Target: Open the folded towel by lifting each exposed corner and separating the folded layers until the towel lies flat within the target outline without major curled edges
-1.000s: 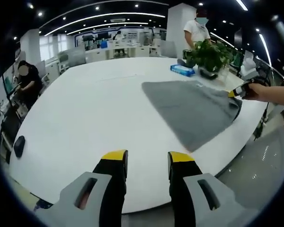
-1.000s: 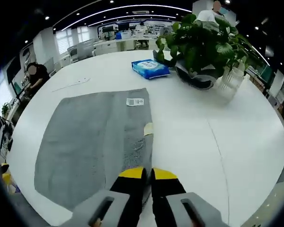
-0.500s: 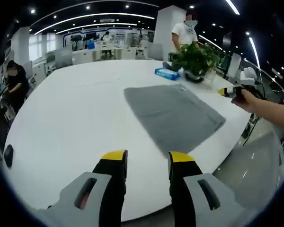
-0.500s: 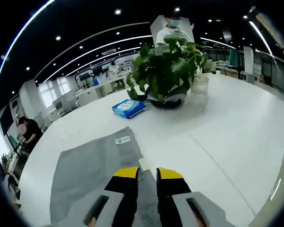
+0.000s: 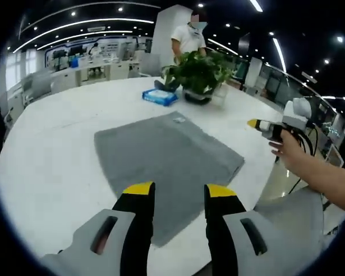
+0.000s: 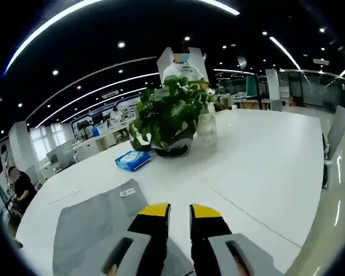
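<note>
White table (image 5: 46, 149) holds grey towel (image 5: 161, 158), plant (image 6: 169, 118), blue pack (image 6: 132, 160); both jaws parted, empty.

A large open-plan office or showroom hall. A broad white oval meeting table (image 5: 52, 149) takes up the foreground, with a leafy green potted plant (image 6: 169, 118) at twelve o'clock on it and a blue packet of wipes (image 6: 132, 160) just beside. The black ceiling (image 6: 103, 34) carries long curved white light strips (image 6: 57, 20) and small round spotlights. At ten o'clock, well apart, stand rows of white desks with monitors (image 5: 86, 57); a person in a white shirt (image 5: 187, 37) stands behind the plant
</note>
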A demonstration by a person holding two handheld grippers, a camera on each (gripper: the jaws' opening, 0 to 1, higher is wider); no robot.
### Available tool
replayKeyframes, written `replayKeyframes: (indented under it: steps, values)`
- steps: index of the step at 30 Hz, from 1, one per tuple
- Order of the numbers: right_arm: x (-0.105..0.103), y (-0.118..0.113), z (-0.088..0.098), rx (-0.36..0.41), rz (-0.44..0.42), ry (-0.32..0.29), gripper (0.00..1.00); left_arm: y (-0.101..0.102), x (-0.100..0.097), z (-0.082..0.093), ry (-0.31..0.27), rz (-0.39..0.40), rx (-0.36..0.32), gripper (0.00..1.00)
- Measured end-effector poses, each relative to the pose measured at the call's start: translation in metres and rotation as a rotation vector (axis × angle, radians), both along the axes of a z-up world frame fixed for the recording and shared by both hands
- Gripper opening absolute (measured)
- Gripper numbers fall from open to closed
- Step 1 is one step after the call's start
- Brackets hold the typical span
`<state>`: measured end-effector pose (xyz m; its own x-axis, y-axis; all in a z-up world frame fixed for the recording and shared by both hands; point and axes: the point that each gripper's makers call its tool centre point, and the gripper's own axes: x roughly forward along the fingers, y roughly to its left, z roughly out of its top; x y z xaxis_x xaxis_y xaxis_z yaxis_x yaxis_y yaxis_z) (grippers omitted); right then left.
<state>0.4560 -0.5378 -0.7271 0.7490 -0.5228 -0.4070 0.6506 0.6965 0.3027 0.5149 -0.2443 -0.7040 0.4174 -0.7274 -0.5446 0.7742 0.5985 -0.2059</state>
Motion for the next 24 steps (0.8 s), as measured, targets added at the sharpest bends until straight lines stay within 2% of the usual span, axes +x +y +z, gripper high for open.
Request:
replayKeyframes:
  steps: [2,3,6,9,15,21,24]
  values:
    - [-0.007,-0.008,-0.001,0.061,-0.049,-0.050,0.08,-0.018,-0.005,-0.003,0.014,-0.029,-0.007,0.33]
    - [-0.009,-0.012,-0.001,0.065,-0.062,-0.059,0.07,-0.031,-0.009,-0.008,0.031,-0.050,-0.006,0.33]
    - [-0.019,-0.015,-0.007,0.067,-0.064,-0.037,0.07,-0.057,-0.020,-0.019,0.063,-0.096,-0.006,0.33]
    - [-0.027,-0.021,-0.011,0.134,-0.135,-0.074,0.07,-0.080,-0.028,-0.029,0.096,-0.129,-0.014,0.33]
    - [-0.040,-0.033,-0.017,0.167,-0.211,-0.102,0.07,-0.120,-0.034,-0.049,0.110,-0.187,0.000,0.33]
    - [-0.037,-0.033,-0.012,0.158,-0.219,-0.108,0.07,-0.149,-0.032,-0.066,0.106,-0.230,0.000,0.33]
    - [-0.039,-0.035,-0.011,0.143,-0.227,-0.106,0.07,-0.166,-0.032,-0.074,0.125,-0.249,-0.015,0.34]
